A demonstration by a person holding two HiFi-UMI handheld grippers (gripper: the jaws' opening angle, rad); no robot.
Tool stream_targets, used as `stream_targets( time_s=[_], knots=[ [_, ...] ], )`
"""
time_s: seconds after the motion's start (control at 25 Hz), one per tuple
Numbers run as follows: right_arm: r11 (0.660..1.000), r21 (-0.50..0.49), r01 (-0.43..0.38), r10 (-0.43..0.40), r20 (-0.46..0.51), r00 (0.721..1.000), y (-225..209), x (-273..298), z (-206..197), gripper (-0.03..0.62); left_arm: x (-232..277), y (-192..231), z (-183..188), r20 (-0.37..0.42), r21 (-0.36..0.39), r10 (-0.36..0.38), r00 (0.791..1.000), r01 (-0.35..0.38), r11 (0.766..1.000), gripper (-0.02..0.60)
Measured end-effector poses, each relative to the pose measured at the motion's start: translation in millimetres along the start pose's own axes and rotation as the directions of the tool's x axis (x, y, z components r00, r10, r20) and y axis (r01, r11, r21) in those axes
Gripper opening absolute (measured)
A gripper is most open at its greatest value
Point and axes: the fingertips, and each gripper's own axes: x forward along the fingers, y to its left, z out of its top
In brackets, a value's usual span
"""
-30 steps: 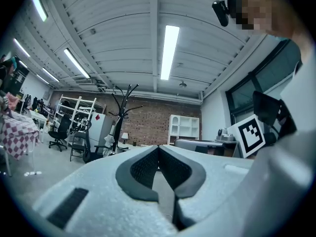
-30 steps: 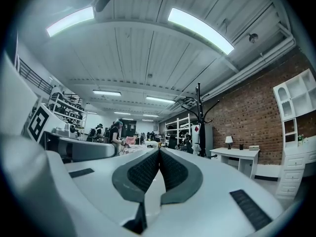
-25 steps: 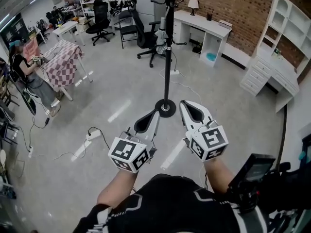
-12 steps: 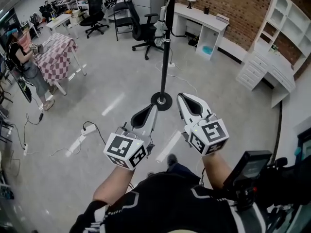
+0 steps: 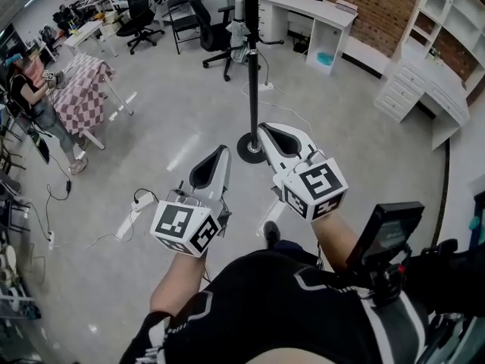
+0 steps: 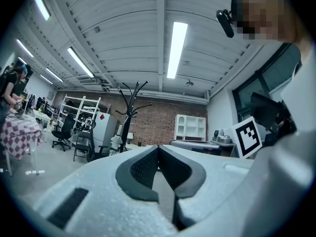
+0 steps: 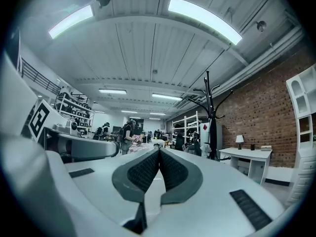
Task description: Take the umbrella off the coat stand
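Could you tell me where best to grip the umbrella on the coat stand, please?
The umbrella hangs upright against the left of the coat stand pole. So grip its slim folded body from the head view's left, where nothing blocks it, probably with the left gripper, opened first.

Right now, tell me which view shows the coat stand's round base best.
The head view: the base lies in plain sight on the floor. The left gripper view shows only the stand's hooked top, the right gripper view its upper pole; the base is hidden in both.
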Motion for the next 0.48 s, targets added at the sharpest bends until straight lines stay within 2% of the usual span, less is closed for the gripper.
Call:
stream_targets(
  time_s=[0.48],
  knots=[
    [0.999, -0.005, -0.038, 0.038, -0.001, 0.999, -89, 43, -9, 0.003, 103, 16, 1, 0.003, 0.011, 0.044, 0.999, -0.044, 0.999, 0.006]
  ],
)
